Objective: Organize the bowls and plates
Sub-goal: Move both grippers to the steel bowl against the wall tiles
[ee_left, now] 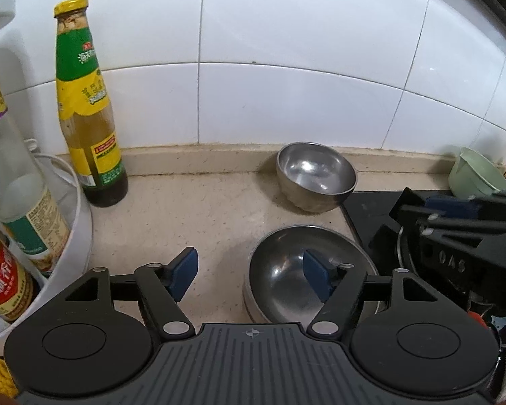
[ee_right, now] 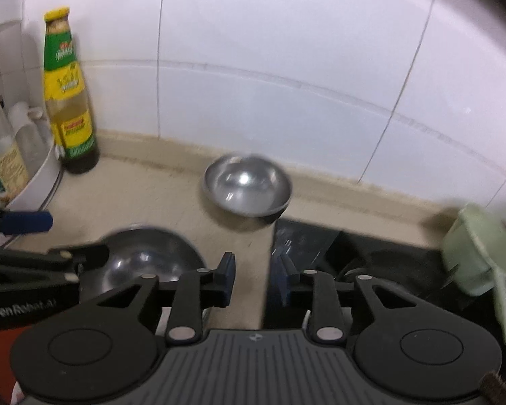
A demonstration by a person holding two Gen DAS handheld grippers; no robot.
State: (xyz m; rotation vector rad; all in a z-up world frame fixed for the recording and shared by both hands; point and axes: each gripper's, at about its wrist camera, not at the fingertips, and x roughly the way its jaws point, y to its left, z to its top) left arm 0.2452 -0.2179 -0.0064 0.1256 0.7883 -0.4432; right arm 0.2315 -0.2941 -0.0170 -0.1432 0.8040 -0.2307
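Two steel bowls stand on the beige counter. The near bowl [ee_left: 286, 276] [ee_right: 145, 263] sits under my left gripper [ee_left: 249, 273], which is open with its right finger over the bowl's inside and its left finger over bare counter. The far bowl [ee_left: 315, 175] [ee_right: 248, 185] stands by the wall. My right gripper [ee_right: 253, 281] is open and empty, above the counter's edge beside the black cooktop [ee_right: 320, 246]; in the left wrist view it shows at the right [ee_left: 455, 209]. A pale green bowl [ee_left: 475, 175] [ee_right: 475, 253] lies tilted at the far right.
A tall sauce bottle [ee_left: 87, 114] [ee_right: 67, 101] stands by the tiled wall at the left. A white rack [ee_left: 77, 222] [ee_right: 37, 175] with several bottles fills the left edge. Bare counter [ee_left: 185, 209] lies between the bottle and the bowls.
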